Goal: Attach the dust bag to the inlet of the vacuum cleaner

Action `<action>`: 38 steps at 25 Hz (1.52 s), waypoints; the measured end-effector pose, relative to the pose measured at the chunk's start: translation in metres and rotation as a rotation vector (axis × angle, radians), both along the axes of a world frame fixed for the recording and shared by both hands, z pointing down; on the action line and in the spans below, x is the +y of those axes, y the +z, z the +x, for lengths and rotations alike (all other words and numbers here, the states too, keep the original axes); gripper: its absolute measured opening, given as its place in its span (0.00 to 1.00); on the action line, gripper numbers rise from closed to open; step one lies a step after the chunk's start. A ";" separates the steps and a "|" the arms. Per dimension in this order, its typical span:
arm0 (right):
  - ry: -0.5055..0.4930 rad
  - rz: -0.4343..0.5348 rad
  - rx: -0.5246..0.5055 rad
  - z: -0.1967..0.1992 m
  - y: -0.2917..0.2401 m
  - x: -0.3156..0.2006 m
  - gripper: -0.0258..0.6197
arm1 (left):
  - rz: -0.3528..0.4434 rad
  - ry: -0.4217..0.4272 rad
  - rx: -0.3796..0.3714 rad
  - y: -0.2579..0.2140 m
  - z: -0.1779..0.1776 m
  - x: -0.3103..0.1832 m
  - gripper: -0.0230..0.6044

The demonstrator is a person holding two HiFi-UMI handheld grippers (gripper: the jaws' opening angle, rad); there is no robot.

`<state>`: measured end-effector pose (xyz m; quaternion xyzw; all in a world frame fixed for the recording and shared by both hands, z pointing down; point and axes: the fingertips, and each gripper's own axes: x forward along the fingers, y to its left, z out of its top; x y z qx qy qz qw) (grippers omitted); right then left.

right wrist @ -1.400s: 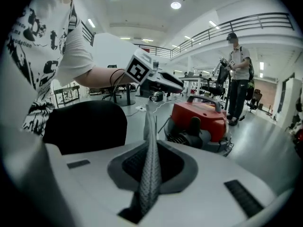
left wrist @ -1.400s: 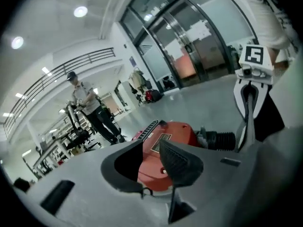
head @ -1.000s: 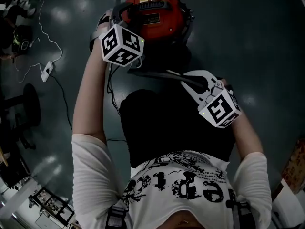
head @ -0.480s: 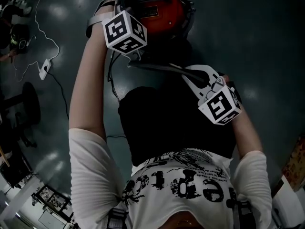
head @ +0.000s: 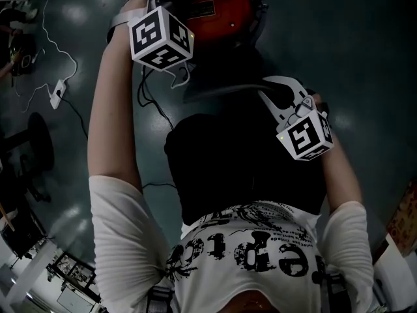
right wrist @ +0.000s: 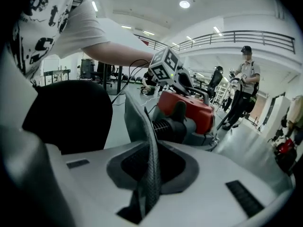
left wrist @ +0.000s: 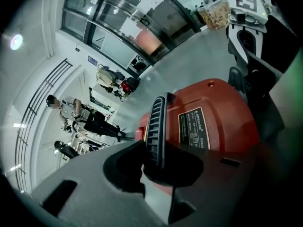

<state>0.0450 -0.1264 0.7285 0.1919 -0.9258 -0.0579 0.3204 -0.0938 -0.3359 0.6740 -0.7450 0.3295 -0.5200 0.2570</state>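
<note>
Arm (head: 112, 103) outstretched, left tongs (left wrist: 154, 162) on vacuum (left wrist: 213, 122)

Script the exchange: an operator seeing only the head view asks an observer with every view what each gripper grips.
Operator: What's gripped on the left?
Observer: The left gripper has just been closing, jaws on the ribbed black handle of the red vacuum cleaner.
Operator: And on the right?
Observer: The right gripper pinches the grey mesh edge of the dust bag, though its jaws have just been opening a little.
</note>
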 end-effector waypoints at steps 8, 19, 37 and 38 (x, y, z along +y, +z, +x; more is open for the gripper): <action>0.083 -0.003 0.030 -0.009 -0.002 -0.005 0.10 | 0.004 0.016 0.055 -0.001 0.002 0.001 0.19; 0.148 -0.032 0.078 -0.014 -0.007 -0.012 0.11 | -0.026 0.008 0.054 -0.002 0.001 0.002 0.20; 0.307 -0.073 -0.011 -0.017 -0.006 -0.039 0.12 | -0.012 0.020 0.097 -0.003 0.002 0.002 0.20; 0.315 -0.069 -0.012 -0.017 -0.006 -0.041 0.12 | -0.010 0.022 0.097 -0.002 0.002 0.002 0.20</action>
